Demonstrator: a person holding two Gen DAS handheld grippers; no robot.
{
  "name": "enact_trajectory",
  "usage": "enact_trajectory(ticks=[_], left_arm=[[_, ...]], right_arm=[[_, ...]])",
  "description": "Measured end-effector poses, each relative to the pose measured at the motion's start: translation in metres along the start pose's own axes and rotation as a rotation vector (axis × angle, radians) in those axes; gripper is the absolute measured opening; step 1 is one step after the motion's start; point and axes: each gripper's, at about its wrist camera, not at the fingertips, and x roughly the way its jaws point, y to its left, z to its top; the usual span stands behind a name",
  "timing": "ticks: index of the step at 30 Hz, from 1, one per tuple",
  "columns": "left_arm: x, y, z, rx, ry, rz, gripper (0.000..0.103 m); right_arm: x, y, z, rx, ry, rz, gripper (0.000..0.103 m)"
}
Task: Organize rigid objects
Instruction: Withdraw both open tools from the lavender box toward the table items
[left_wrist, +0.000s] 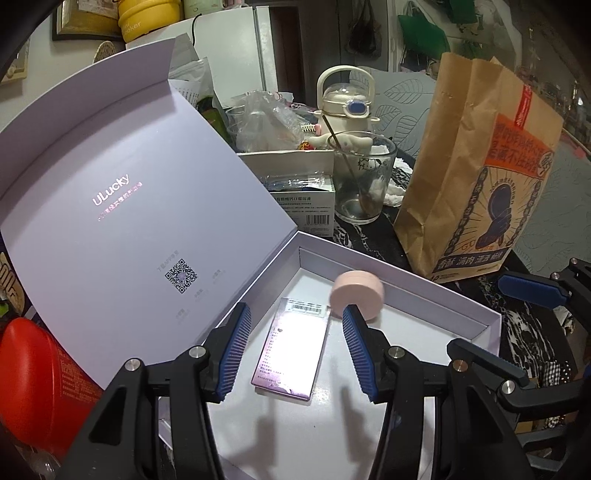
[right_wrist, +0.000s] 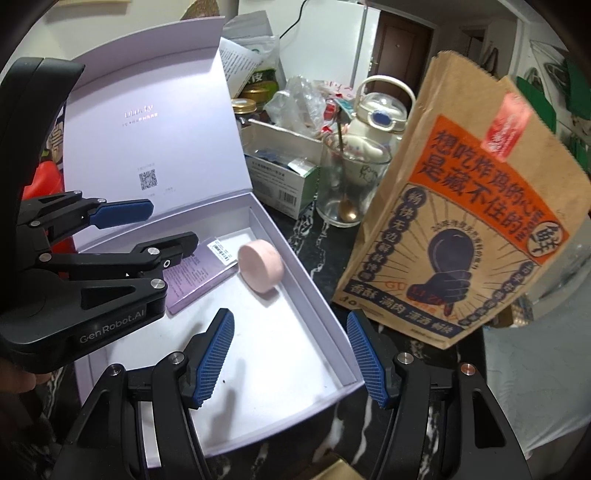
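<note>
An open white gift box (left_wrist: 424, 288) with its lid (left_wrist: 110, 206) raised holds a flat lilac packet (left_wrist: 291, 347) and a round pink case (left_wrist: 357, 295) that stands on edge against the far wall. The box (right_wrist: 325, 332), packet (right_wrist: 199, 273) and pink case (right_wrist: 260, 270) also show in the right wrist view. My left gripper (left_wrist: 295, 350) is open and empty above the packet; it also shows in the right wrist view (right_wrist: 162, 225). My right gripper (right_wrist: 291, 358) is open and empty over the box's near right edge; one of its fingers (left_wrist: 532, 290) shows in the left wrist view.
A brown paper bag (right_wrist: 461, 221) stands right of the box. Behind it are a glass with a spoon (left_wrist: 364, 181), a white bottle with a handle (left_wrist: 345, 99), small cartons (left_wrist: 303, 199) and plastic wrap. A red object (left_wrist: 33, 373) lies left of the lid.
</note>
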Motion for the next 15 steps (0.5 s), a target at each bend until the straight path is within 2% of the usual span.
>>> enact_trajectory(ticks=[6,9,10,11,15], left_arm=[[-0.012,-0.002,0.000,-0.002,-0.017,0.005,0.052],[-0.022,-0.003,0.001,0.000,-0.040,-0.002,0.072],[-0.026,-0.004,0.001,0.001,-0.051,-0.004,0.084],[-0.031,-0.005,0.001,0.004,-0.067,-0.005,0.088],[-0.044,-0.008,0.002,0.014,-0.090,-0.014,0.088]], right_arm=[[-0.021,-0.005,-0.003,0.013,-0.031,-0.023,0.064],[-0.033,-0.006,-0.006,0.016,-0.052,-0.029,0.064],[-0.036,-0.007,-0.006,0.019,-0.057,-0.030,0.064],[-0.042,-0.007,-0.008,0.021,-0.065,-0.033,0.066],[-0.060,-0.011,-0.014,0.036,-0.093,-0.054,0.068]])
